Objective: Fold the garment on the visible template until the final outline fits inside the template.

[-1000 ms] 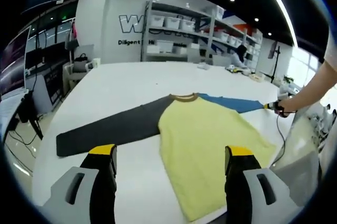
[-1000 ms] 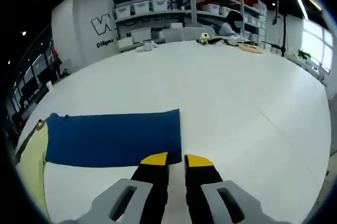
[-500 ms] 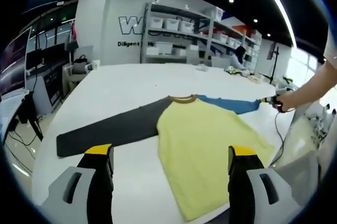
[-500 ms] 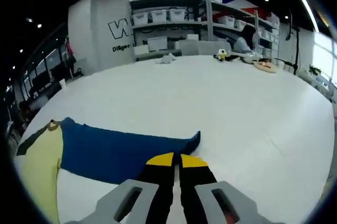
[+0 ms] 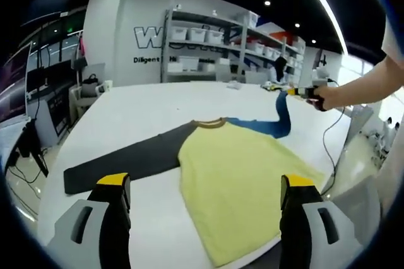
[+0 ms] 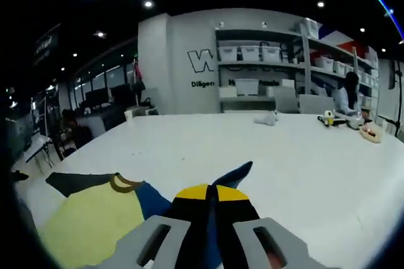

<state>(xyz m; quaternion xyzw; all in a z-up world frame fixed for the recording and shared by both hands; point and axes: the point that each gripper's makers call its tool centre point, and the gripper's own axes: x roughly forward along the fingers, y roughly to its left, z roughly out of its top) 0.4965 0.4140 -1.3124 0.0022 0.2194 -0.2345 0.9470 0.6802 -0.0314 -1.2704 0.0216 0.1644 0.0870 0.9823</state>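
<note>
A long-sleeved shirt lies flat on the white table. Its yellow body has a brown collar, a dark grey sleeve stretched out left and a blue sleeve on the right. In the left gripper view, my left gripper hangs open above the shirt's near hem, jaws wide apart. My right gripper is shut on the blue sleeve's cuff and holds it lifted above the table. From the left gripper view that gripper appears in a person's hand, the sleeve hanging from it.
Shelving with white bins lines the far wall. Small items lie on the far end of the table. A desk with monitors stands at the left. A cable hangs off the table's right edge.
My right gripper closed on the blue cuff and raised it off the table, drawing the sleeve up and inward toward the shirt body. The left gripper stayed open.
</note>
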